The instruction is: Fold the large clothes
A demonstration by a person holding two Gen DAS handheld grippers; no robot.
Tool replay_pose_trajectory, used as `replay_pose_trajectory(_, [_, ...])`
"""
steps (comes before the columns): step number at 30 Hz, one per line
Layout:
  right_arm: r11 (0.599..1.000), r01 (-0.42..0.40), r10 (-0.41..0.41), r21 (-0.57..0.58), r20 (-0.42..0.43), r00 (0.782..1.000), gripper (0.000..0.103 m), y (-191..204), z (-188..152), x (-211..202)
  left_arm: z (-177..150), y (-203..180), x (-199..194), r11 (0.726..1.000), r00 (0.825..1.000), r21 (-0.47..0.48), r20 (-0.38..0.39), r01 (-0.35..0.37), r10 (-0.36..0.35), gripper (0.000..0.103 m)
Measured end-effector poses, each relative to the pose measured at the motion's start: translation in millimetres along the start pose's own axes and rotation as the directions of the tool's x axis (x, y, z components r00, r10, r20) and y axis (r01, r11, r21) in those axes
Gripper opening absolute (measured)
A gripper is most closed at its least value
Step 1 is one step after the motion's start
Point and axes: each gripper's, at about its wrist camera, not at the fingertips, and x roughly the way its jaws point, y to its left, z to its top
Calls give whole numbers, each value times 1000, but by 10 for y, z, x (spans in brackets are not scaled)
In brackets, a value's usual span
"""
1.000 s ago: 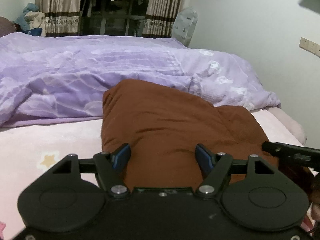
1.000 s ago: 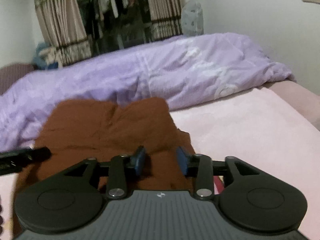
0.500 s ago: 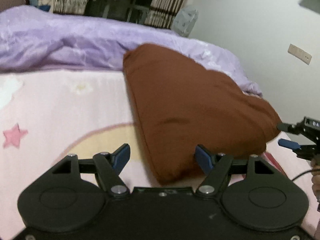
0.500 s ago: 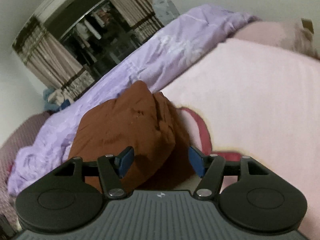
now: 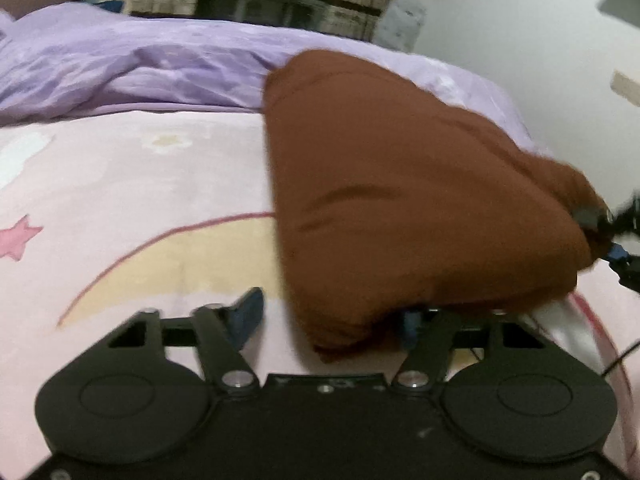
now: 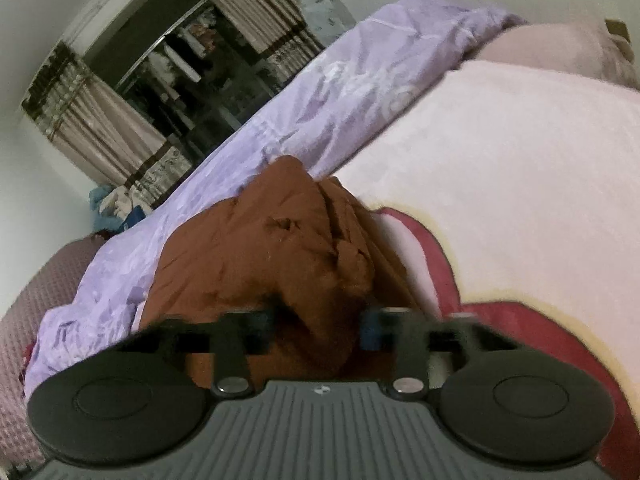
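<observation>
A brown garment (image 5: 408, 200) lies folded in a thick bundle on the pink bed sheet (image 5: 120, 200). My left gripper (image 5: 332, 320) is open, and the bundle's near corner sits between its fingers. In the right wrist view the same brown garment (image 6: 272, 256) bulges between the fingers of my right gripper (image 6: 316, 326), which stands open around its edge. The right gripper also shows at the right edge of the left wrist view (image 5: 612, 240), against the bundle's far corner.
A rumpled purple duvet (image 5: 160, 64) lies across the back of the bed, behind the garment. Curtains and a dark wardrobe opening (image 6: 168, 76) stand beyond it. A white wall (image 5: 540, 20) runs along the right. The sheet has a star and moon print (image 5: 20, 236).
Both grippers swung away from the duvet; the left moved forward, so the bundle's corner now lies between its fingers. The right gripper opened wider and tilted, the garment's edge between its fingers.
</observation>
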Motion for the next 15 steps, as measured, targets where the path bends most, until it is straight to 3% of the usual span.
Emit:
replay_pose_trajectory(1, [1000,-12,12,2,10,1000,18,21,9,-54,20,31,-22,1000,1000,-10,2,12,-12,47])
replay_pose_trajectory(5, [999,-46,47,-14,47,998,18,41,-49,-237,33,67,-26,1000,1000,-6,-3,-10,10,46])
replay_pose_trajectory(8, [1000,-3,3,23,6,1000,17,-209,-154,-14,6,131,68,998,999,-54,-35,-9,8,50])
replay_pose_trajectory(12, [991,-62,65,117,-20,998,18,-510,-240,124,-30,111,129,1000,1000,-4,-24,-14,14,53])
replay_pose_trajectory(15, [994,-67,68,83,-14,998,27,-439,-197,94,28,148,56,999,998,-34,-59,22,-24,54])
